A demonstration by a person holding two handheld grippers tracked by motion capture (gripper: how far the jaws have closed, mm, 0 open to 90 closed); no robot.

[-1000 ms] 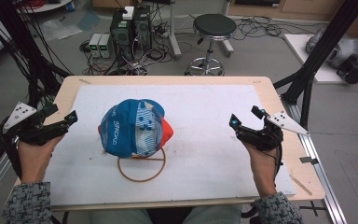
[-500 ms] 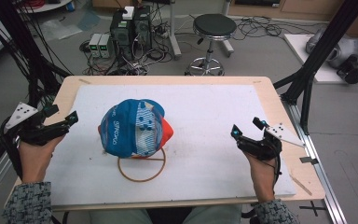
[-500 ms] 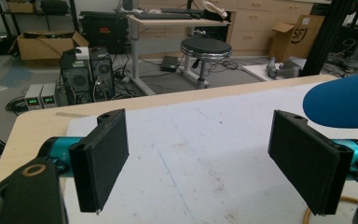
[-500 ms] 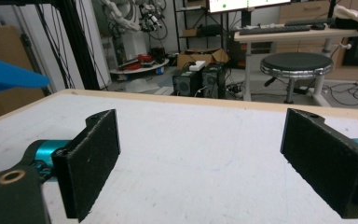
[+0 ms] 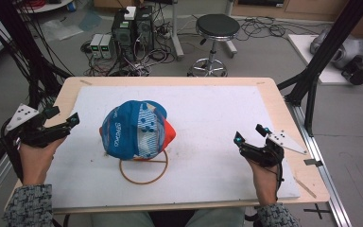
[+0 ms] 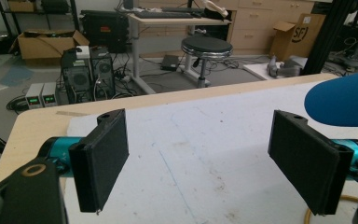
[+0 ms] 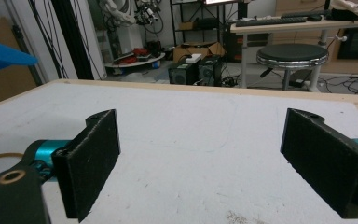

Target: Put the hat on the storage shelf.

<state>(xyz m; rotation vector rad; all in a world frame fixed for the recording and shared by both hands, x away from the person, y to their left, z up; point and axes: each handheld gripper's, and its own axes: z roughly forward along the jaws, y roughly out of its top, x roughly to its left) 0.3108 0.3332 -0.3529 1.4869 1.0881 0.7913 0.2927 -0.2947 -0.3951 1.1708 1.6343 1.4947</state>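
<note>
Blue fabric cap [image 5: 134, 130] with a striped front panel and an orange brim sits on the white foam mat [image 5: 208, 113] that covers the wooden table [image 5: 283, 109], left of the middle, its near edge overlapping a thin tan wire ring [image 5: 144, 170] lying flat on the mat.

My left gripper [image 5: 62, 124] is at the mat's left edge, well apart from the cap — its jaws stand wide apart with nothing between them. In the left gripper view the two black pads [image 6: 100, 163] frame bare, scuffed mat, the cap's blue curve pokes in at the upper right [image 6: 345, 100], and a sliver of the ring shows at the bottom right.

My right gripper [image 5: 250, 135] is over the mat's right part, also well clear of the cap, jaws spread wide and empty. In the right gripper view its pads [image 7: 91, 161] bracket plain white mat — a blue sliver of the cap shows at the far left [image 7: 4, 55]. Neither gripper touches the cap or the ring.

Beyond the table stands a round black stool [image 5: 217, 26].
</note>
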